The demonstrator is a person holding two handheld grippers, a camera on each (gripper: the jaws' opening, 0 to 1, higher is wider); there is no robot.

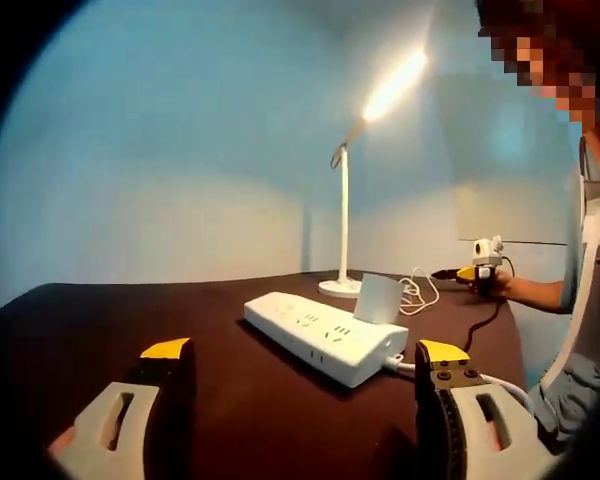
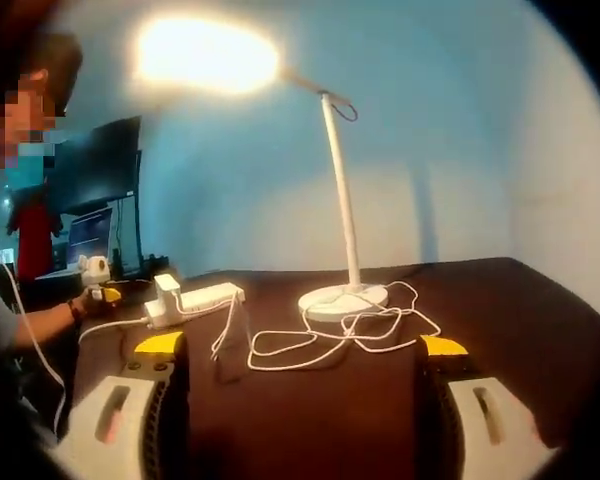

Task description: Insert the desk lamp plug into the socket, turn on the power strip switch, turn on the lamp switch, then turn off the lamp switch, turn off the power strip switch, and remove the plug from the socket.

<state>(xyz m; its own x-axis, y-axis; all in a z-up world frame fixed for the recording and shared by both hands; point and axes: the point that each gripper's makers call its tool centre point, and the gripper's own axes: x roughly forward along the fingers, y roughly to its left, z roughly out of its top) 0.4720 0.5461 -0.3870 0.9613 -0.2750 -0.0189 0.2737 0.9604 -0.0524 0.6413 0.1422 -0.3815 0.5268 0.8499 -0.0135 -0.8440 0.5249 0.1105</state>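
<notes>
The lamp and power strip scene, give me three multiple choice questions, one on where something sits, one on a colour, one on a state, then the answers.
1. Where does the white plug adapter sit?
A. In the power strip
B. On the lamp base
C. In a gripper

2. What colour is the table?
A. White
B. Dark brown
C. Green

3. What state is the desk lamp in?
A. Unlit
B. Lit
C. Tipped over

Answers: 1 A, the left gripper view shows the adapter standing on the strip's far end. 2 B, the surface is dark brown in both views. 3 B, the lamp head glows bright on its upright pole.
</notes>
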